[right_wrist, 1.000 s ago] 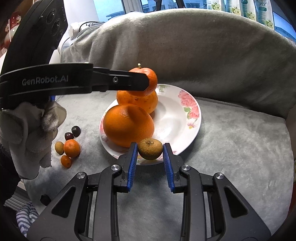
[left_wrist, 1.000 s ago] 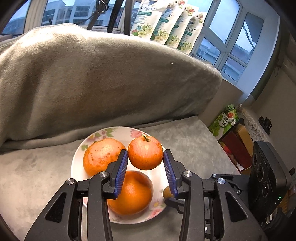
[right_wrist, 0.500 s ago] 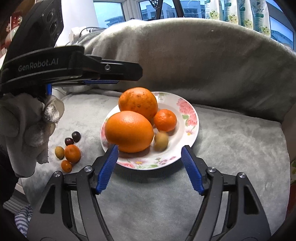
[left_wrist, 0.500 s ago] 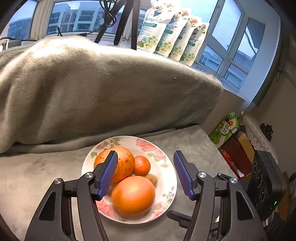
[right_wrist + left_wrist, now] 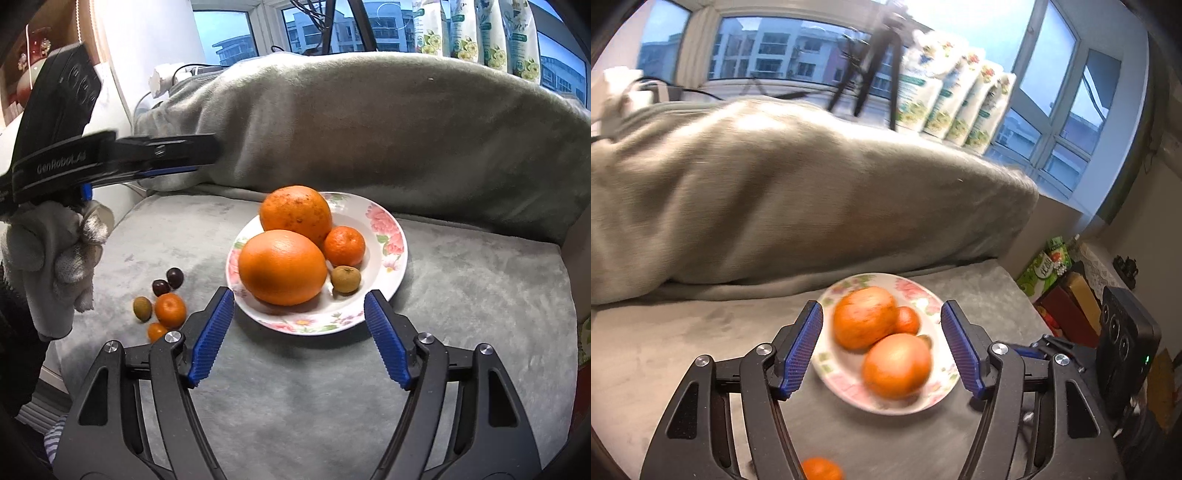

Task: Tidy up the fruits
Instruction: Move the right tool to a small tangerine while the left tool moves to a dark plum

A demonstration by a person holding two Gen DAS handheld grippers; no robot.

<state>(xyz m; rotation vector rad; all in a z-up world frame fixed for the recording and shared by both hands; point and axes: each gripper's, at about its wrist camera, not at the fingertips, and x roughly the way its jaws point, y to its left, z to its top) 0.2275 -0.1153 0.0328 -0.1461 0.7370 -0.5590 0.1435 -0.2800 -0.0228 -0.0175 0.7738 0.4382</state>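
Note:
A floral plate (image 5: 389,266) on the grey blanket holds two big oranges (image 5: 282,266), a small tangerine (image 5: 344,245) and a brown kiwi-like fruit (image 5: 345,278). The plate (image 5: 849,384) shows blurred in the left wrist view. My right gripper (image 5: 299,338) is open and empty, just in front of the plate. My left gripper (image 5: 882,347) is open and empty, back from the plate and above it; it shows at the left of the right wrist view (image 5: 177,157). Several small loose fruits (image 5: 169,310) lie on the blanket left of the plate.
A high blanket-covered mound (image 5: 388,129) rises behind the plate. Pouches (image 5: 956,107) and a tripod stand on the window sill. Boxes and bags (image 5: 1067,295) sit on the floor beyond the blanket's right edge. A small orange fruit (image 5: 820,469) lies under my left gripper.
Both grippers opened, releasing the tangerine and the brown fruit onto the plate, and pulled back from it. The left gripper is still moving up and away.

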